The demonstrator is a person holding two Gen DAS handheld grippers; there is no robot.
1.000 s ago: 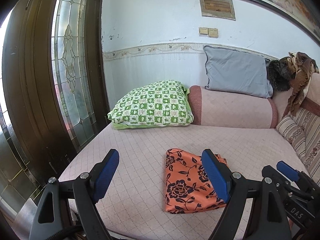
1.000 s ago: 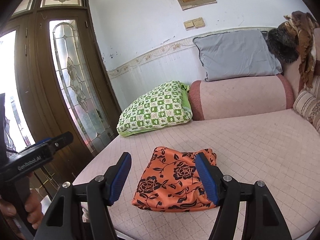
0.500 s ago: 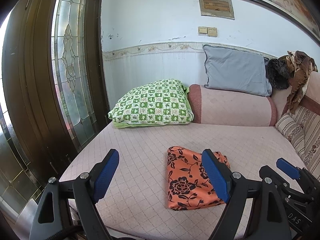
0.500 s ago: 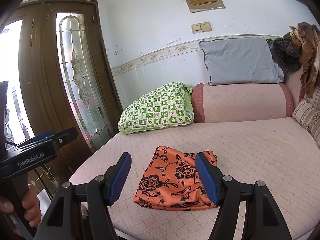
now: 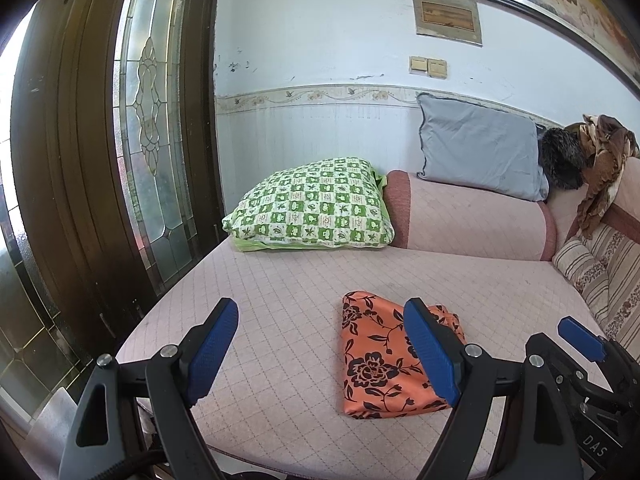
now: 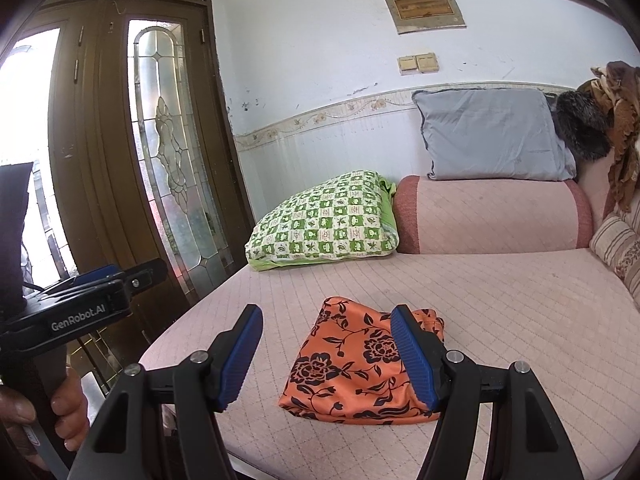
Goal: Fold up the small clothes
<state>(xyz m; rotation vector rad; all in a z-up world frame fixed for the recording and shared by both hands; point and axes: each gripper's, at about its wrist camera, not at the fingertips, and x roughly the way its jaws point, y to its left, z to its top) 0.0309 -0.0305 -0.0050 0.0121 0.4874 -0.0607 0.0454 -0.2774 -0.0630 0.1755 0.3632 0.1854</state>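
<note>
orange cloth: the orange floral garment [image 6: 356, 368] lies as a compact folded packet on the pink quilted daybed [image 5: 304, 280], near the front edge, well apart from the pillows.
fold state: edges look stacked and mostly squared, with one slightly bulging corner at the far right of the packet; judged from this, the fold on this piece looks finished.
left gripper: the left gripper [image 5: 324, 354] hovers above the bed with its blue pads spread wide and nothing between them; the packet sits just to the right of its gap.
right gripper: the right gripper [image 6: 330, 356] also stands spread and empty, and the cloth shows through its gap but the pads do not press on it.
what has changed: very little. compared with a second ago the packet keeps the same shape and spot, both claws keep the same spread, and the right wrist view has levelled out, so the wall line now tilts less.
meaning for the task: with both claws free and the cloth left alone, this reads as the pause after a completed fold, not a grasp in progress.
other things: green checked pillow [image 5: 316, 208] and grey pillow [image 5: 480, 148] rest at the far end, clear of the work area; a hand [image 6: 68, 412] holds the left tool's handle at the left edge of the right view.
risk: the bulging corner may spring open if nudged.
</note>
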